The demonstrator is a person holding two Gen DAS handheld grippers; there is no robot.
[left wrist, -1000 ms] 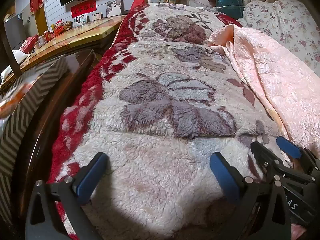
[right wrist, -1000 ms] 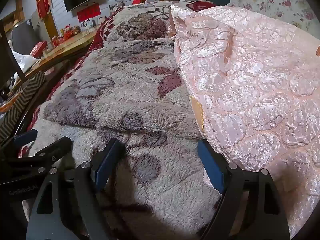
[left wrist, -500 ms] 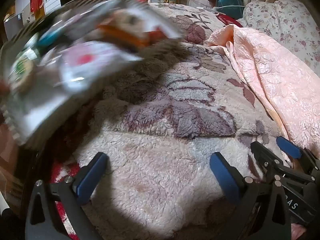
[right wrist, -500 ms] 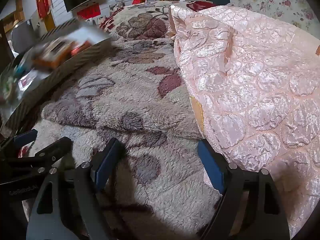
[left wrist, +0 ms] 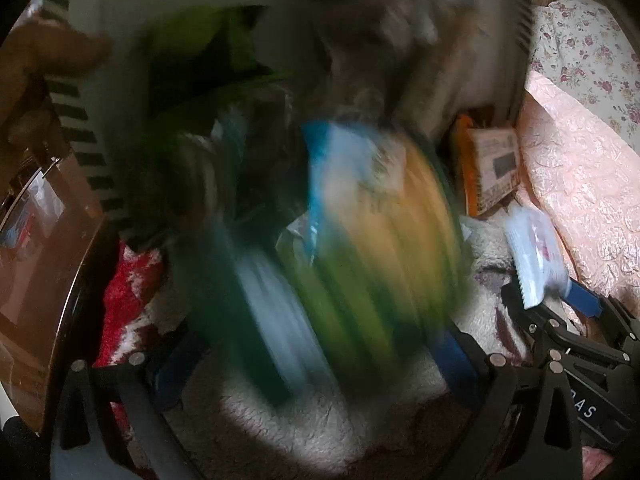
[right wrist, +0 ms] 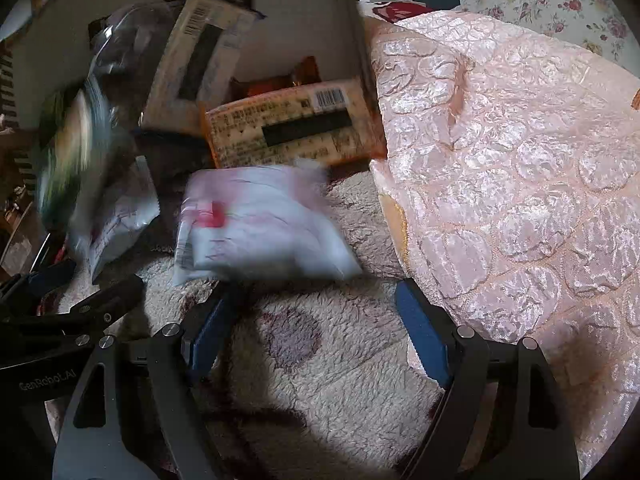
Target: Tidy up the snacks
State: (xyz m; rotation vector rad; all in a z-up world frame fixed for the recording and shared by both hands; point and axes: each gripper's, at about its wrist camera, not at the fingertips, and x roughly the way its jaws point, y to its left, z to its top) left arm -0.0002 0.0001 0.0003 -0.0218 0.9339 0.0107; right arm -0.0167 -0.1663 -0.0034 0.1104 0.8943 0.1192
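Observation:
Several snack packets tumble out of a tipped box with a striped rim onto the fleece blanket. A blurred blue, yellow and green bag falls right in front of my left gripper, which is open and empty. An orange packet lies at the box mouth and also shows in the left wrist view. A white and pink packet lands just ahead of my right gripper, which is open and empty. A silver packet lies to its left.
A pink quilted cover lies bunched along the right. A floral pillow sits beyond it. A dark wooden table edge runs along the left of the blanket. A hand holds the box at upper left.
The box has swung in from the left, tipped over the blanket and spilled its snack packets in front of both grippers. Neither gripper has moved.

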